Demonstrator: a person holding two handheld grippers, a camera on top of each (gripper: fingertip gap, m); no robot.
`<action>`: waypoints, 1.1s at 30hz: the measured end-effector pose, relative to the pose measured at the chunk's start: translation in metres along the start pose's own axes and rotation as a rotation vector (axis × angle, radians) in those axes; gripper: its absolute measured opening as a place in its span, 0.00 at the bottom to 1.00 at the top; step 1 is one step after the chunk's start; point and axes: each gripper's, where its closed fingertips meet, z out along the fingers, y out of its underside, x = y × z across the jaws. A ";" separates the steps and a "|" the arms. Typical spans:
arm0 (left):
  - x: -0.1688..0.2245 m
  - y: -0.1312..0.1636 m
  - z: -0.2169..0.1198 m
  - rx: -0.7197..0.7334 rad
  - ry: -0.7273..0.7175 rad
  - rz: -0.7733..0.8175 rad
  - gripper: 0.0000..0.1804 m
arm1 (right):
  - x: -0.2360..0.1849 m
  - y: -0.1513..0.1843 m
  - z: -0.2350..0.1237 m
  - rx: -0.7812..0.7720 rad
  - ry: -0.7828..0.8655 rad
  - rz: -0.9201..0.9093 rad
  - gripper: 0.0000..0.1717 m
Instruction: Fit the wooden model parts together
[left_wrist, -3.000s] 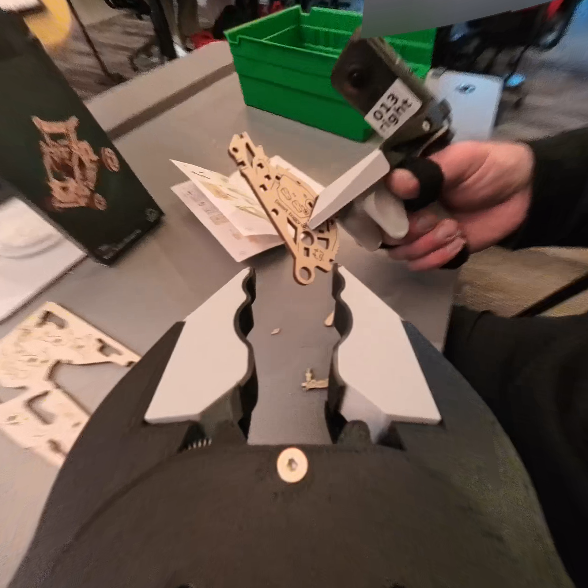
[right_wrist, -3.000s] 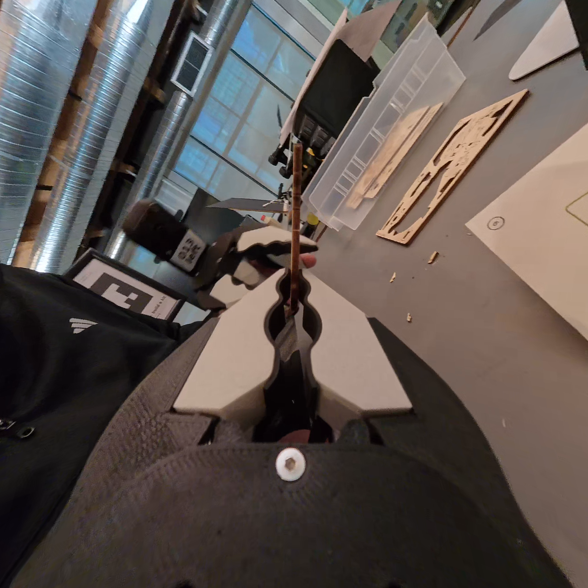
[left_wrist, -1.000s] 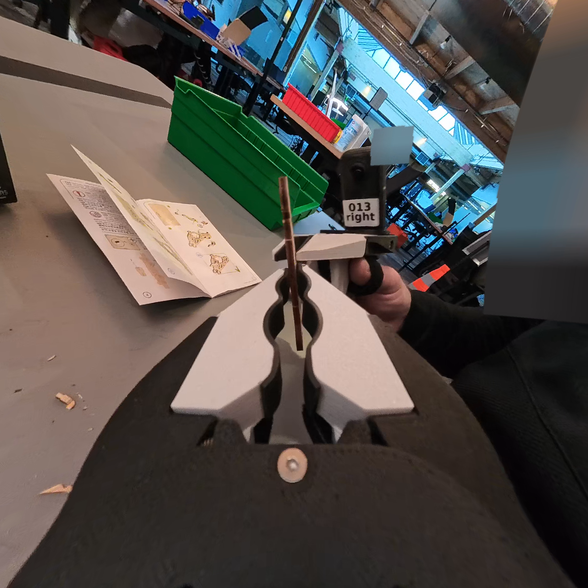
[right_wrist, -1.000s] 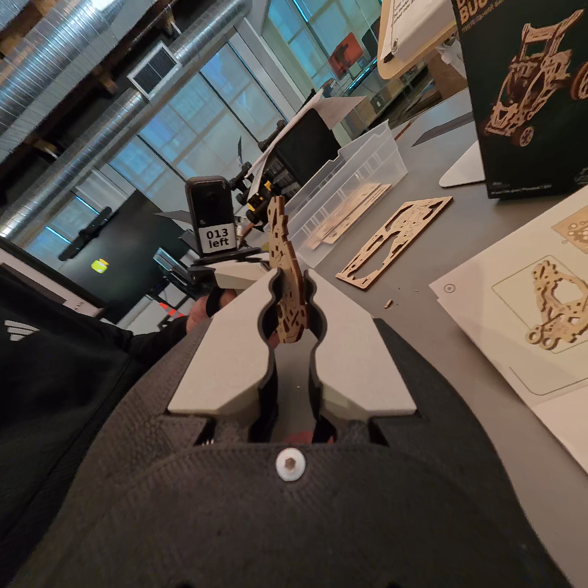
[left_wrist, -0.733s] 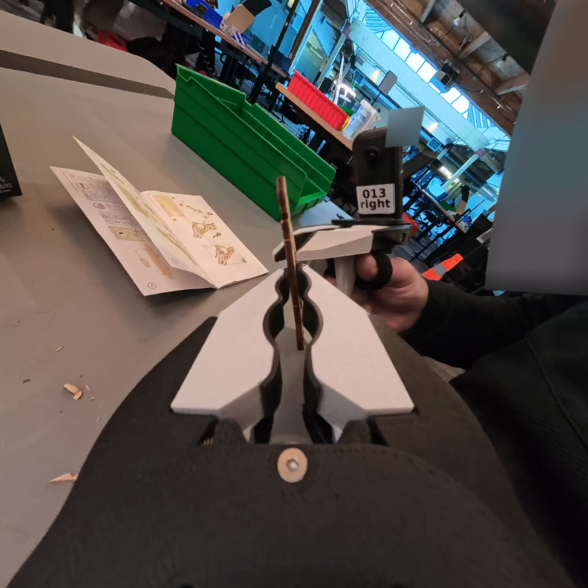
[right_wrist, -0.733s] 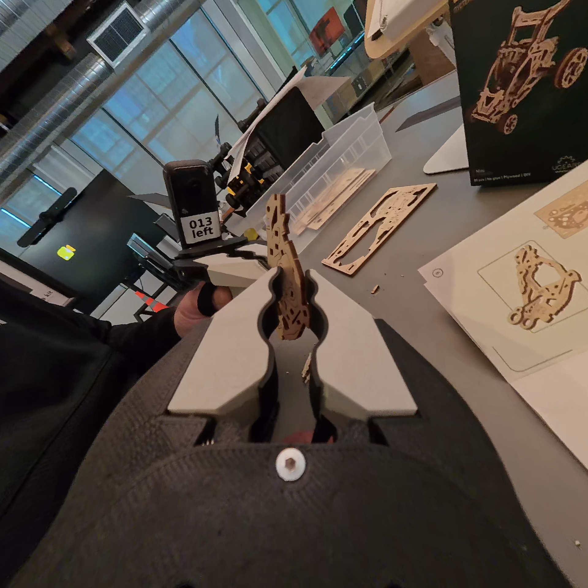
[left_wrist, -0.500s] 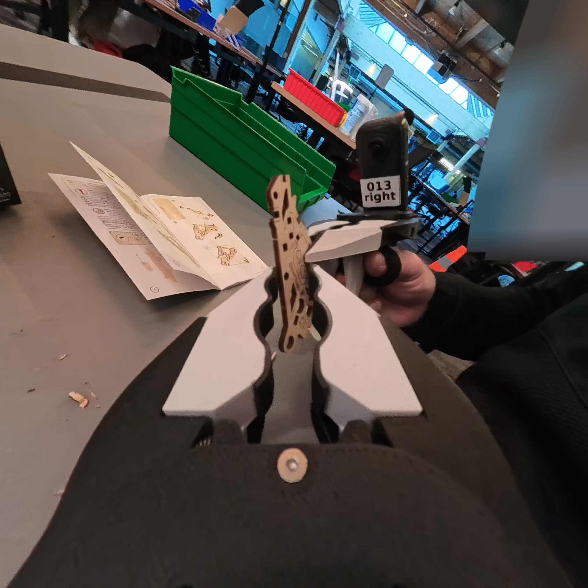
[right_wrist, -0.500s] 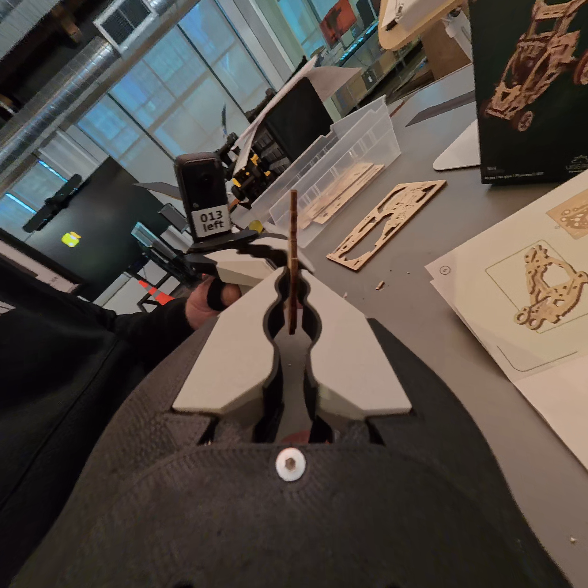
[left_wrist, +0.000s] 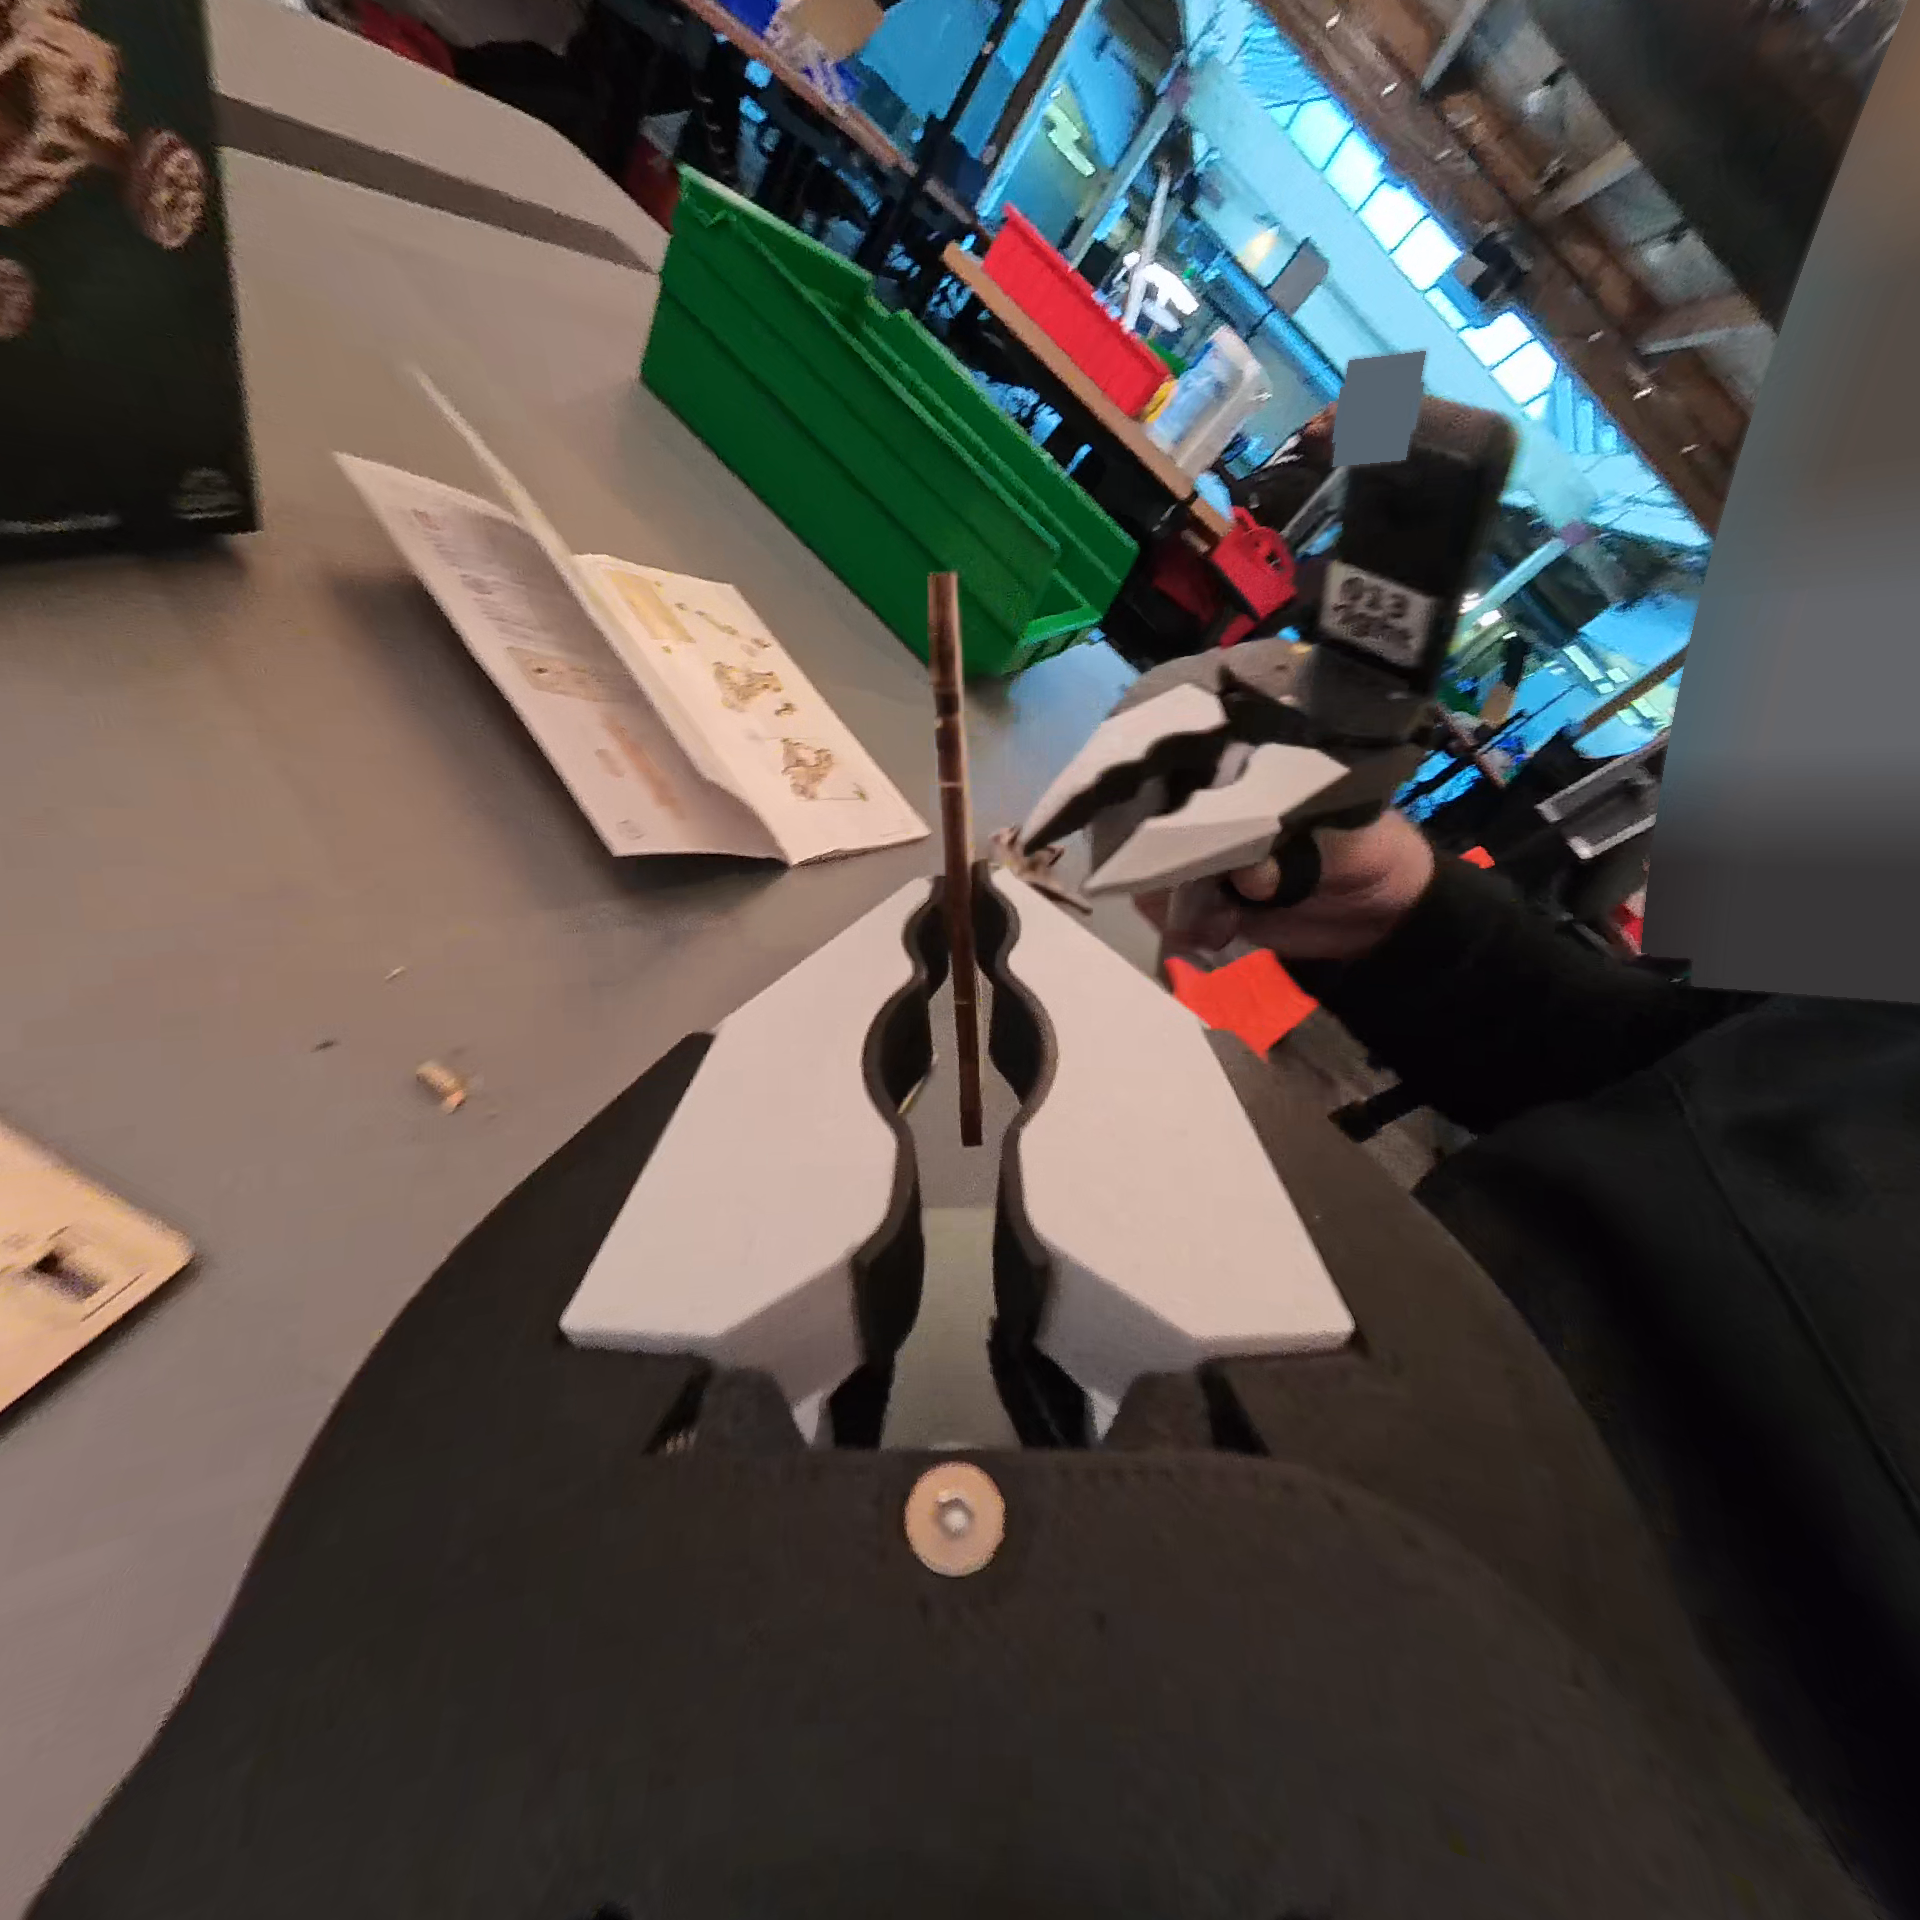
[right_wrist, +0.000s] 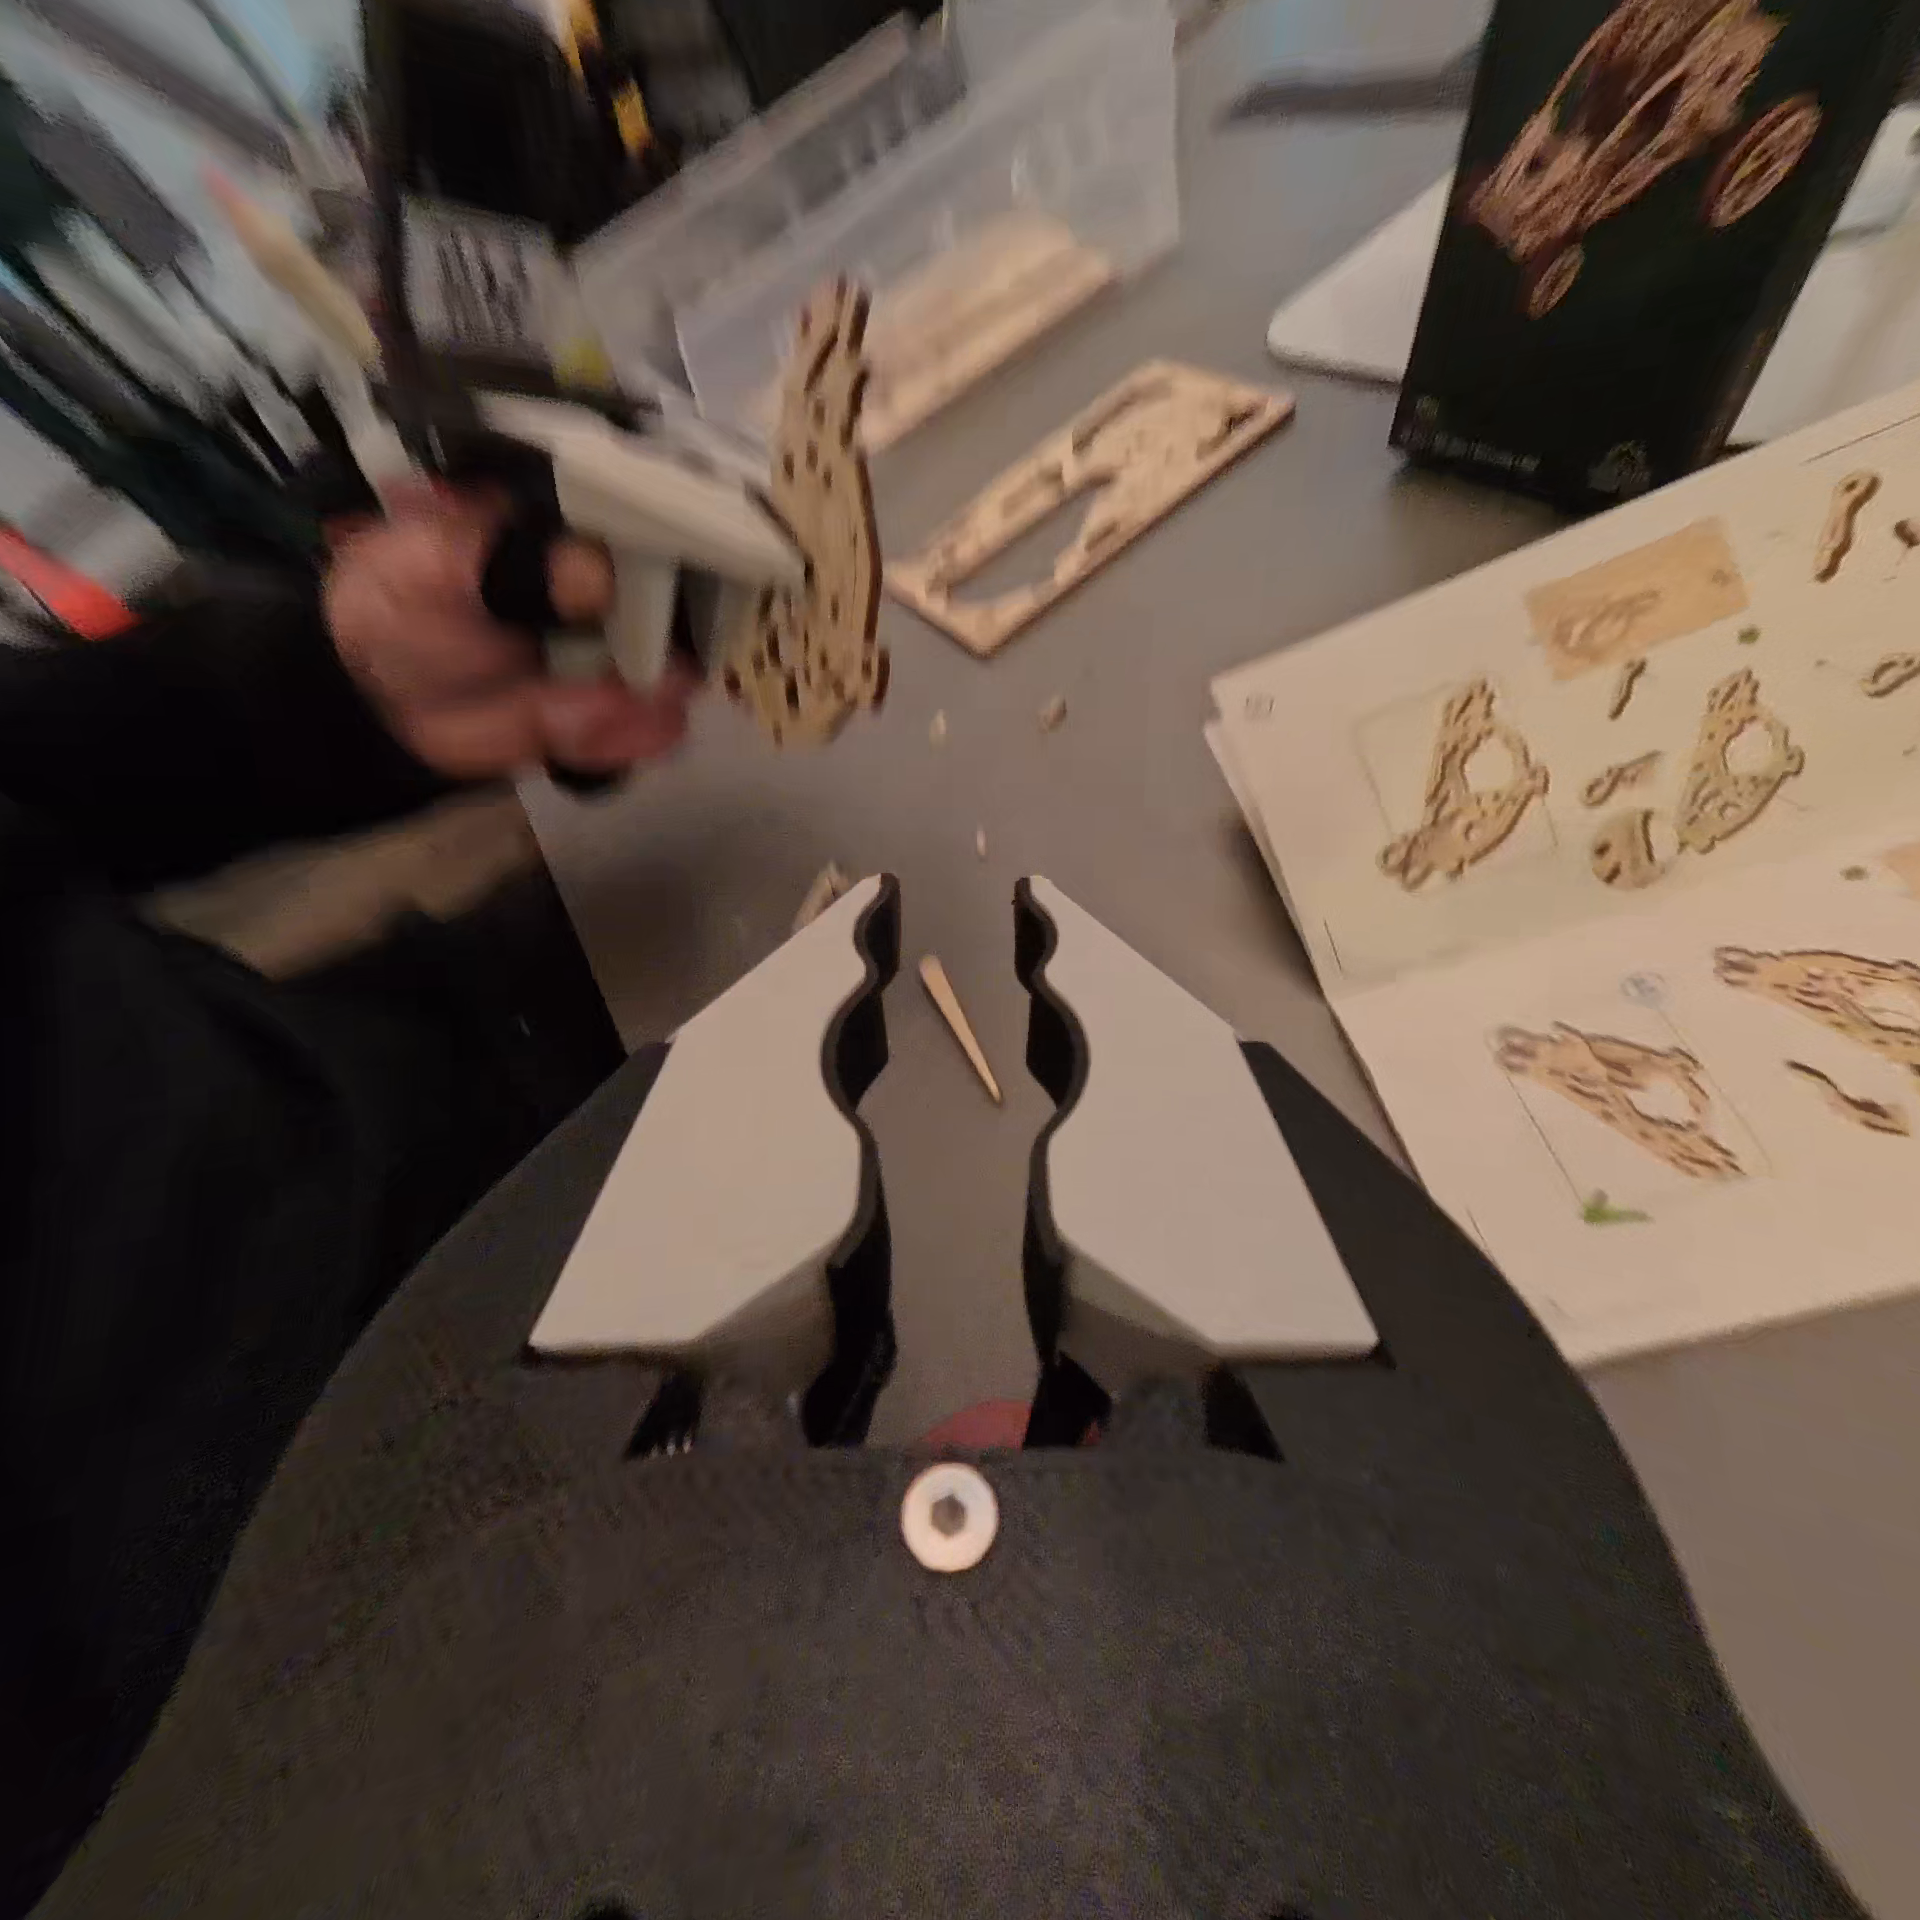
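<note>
My left gripper (left_wrist: 961, 883) is shut on a flat perforated wooden model part (left_wrist: 951, 727), which stands upright and edge-on between the pads, above the grey table (left_wrist: 260, 831). The right wrist view shows the same part (right_wrist: 821, 520) broadside at the left gripper's tips (right_wrist: 790, 561), blurred by motion. My right gripper (right_wrist: 956, 883) is open and empty, pointed down at the table (right_wrist: 1091, 727). A thin wooden sliver (right_wrist: 961, 1029) lies on the table between its fingers, untouched. In the left wrist view the right gripper (left_wrist: 1055, 857) is just to the right of the part, jaws apart.
An open instruction booklet (left_wrist: 644, 707) (right_wrist: 1558, 831) lies on the table. A green bin (left_wrist: 852, 457) stands behind it. A black product box (right_wrist: 1662, 229) (left_wrist: 104, 260), a clear plastic tray (right_wrist: 935, 208) and a punched wooden sheet (right_wrist: 1091, 499) are farther off. Small wood scraps are scattered about. The gap from one gripper's tips to the other's is roughly 8 cm.
The part was passed back and forth. Half a second ago the right gripper was shut on it while the left stood loose. Now the left is shut on it; the right has opened and drawn away.
</note>
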 end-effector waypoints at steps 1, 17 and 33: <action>-0.004 0.002 -0.004 -0.012 -0.031 0.007 0.01 | -0.001 0.011 0.001 -0.072 0.016 -0.046 0.11; -0.024 0.044 -0.016 -0.064 -0.099 -0.188 0.01 | -0.006 0.066 0.077 -0.515 0.060 -0.376 0.10; -0.032 0.076 0.020 -0.342 -0.121 -0.106 0.04 | -0.009 -0.011 0.040 0.086 -0.196 0.232 0.02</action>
